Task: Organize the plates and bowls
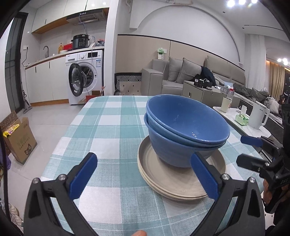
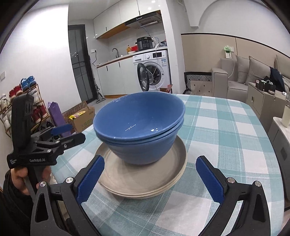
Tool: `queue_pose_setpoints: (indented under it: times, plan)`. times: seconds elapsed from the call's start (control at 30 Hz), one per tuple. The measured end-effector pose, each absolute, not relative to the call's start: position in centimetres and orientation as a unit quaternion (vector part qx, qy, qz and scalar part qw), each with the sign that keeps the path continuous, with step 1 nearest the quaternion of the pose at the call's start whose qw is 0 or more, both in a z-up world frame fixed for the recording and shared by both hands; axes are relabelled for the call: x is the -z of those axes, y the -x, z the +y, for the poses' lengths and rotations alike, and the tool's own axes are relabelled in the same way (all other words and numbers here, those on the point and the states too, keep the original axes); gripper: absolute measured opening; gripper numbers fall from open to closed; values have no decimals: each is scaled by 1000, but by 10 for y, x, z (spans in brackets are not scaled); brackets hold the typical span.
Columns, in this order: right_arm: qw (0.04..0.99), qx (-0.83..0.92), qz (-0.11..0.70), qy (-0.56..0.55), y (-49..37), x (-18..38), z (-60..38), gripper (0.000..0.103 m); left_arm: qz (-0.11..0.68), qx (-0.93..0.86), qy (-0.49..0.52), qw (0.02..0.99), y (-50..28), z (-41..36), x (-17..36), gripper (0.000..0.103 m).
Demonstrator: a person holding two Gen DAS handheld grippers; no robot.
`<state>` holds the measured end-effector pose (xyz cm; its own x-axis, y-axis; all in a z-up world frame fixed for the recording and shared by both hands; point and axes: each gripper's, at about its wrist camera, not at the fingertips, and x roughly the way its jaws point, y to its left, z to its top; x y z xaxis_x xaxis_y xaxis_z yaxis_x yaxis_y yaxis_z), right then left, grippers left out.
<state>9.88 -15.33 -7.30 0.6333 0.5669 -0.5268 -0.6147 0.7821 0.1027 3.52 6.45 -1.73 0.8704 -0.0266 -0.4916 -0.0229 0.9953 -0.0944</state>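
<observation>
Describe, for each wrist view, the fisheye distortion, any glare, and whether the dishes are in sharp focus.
Left wrist view: the checked tablecloth lines bow outward, dark vignette fills the corners, ceiling lights flare at top right, small highlights glint inside the top blue bowl, which is sharp. Right wrist view: the same barrel bending of walls and cabinets, brighter specks in the bowl, beige plates crisp, soft shadow beneath them.

The room is bright from the ceiling lights [image 1: 241, 2] that glare white high above the blue bowls [image 1: 183, 125], which show small shiny spots inside, while walls bend round and the corners far from the bowls go black.
</observation>
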Motion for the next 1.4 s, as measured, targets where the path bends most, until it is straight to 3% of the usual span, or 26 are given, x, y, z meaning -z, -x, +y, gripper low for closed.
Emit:
queue_pose_setpoints:
  times: [1.4]
  plan:
    - [914, -333, 232, 26, -43, 85, -166, 103, 232, 4, 31, 972, 6, 40, 36, 103]
